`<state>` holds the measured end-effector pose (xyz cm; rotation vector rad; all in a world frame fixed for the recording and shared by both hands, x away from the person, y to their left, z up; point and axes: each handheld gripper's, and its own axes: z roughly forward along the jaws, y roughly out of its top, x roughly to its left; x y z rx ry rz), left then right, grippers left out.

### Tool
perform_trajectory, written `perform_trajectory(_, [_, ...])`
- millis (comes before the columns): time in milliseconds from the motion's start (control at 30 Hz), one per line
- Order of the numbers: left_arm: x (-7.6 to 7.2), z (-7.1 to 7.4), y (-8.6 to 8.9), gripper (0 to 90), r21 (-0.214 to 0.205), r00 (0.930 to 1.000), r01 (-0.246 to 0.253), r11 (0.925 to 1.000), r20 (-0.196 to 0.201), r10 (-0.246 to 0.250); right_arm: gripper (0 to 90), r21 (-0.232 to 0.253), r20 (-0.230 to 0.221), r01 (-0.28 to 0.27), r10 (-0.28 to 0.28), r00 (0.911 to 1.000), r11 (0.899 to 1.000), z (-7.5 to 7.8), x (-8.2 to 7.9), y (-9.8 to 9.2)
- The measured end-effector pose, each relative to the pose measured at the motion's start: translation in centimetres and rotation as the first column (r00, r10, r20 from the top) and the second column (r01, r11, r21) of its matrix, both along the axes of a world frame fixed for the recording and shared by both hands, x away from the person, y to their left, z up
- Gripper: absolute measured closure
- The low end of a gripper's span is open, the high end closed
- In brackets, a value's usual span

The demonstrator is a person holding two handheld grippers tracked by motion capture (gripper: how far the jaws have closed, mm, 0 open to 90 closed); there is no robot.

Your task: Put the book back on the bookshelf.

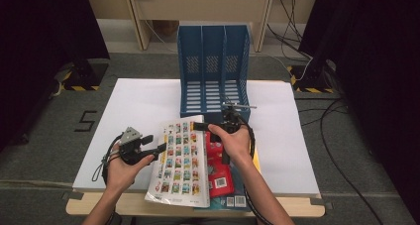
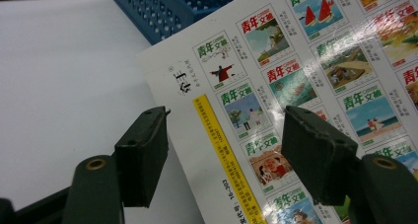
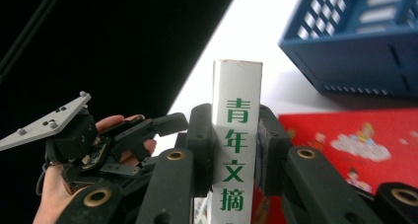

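The blue file rack point(image 1: 214, 69) stood open toward you, ready to take the white book point(image 1: 181, 155); your right gripper point(image 3: 235, 150) clamped its spine to tilt it upright, while your left gripper point(image 2: 224, 155) hung open beside its cover

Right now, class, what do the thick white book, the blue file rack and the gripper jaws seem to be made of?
Thick white book: paper, with a glossy coated cover, judging by the glare streaks across its printed pictures.
Blue file rack: probably moulded plastic, one even colour with slotted, perforated walls.
Right gripper jaw pads: matte black, likely rubber or plastic, clamped on the book's spine.
Left gripper: the same matte black, jaws apart.
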<state>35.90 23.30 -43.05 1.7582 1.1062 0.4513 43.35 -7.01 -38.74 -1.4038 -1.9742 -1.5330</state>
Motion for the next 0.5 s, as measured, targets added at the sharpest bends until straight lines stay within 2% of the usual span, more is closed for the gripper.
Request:
perform_trajectory(133, [-0.4, 1.1, 0.1, 33.4, -0.014, 0.9992, -0.002, 0.9999, 0.04, 0.002, 74.0, 0.016, 0.047, -0.001, 0.0, 0.9989, 1.0, 1.4, -0.5, 0.4])
perform_trajectory(333, [-0.7, 2.6, 0.2, 33.5, -0.03, 0.9961, -0.004, 0.9995, 0.088, 0.007, 74.0, 0.066, 0.109, 0.001, -0.008, 0.994, 0.998, 2.9, -0.7, 1.3])
perform_trajectory(500, [-0.7, 3.4, 0.2, 33.6, -0.043, 0.9939, 0.002, 0.9991, 0.11, 0.003, 74.1, 0.088, 0.161, 0.005, -0.02, 0.9867, 0.996, 4.1, -0.6, 2.2])
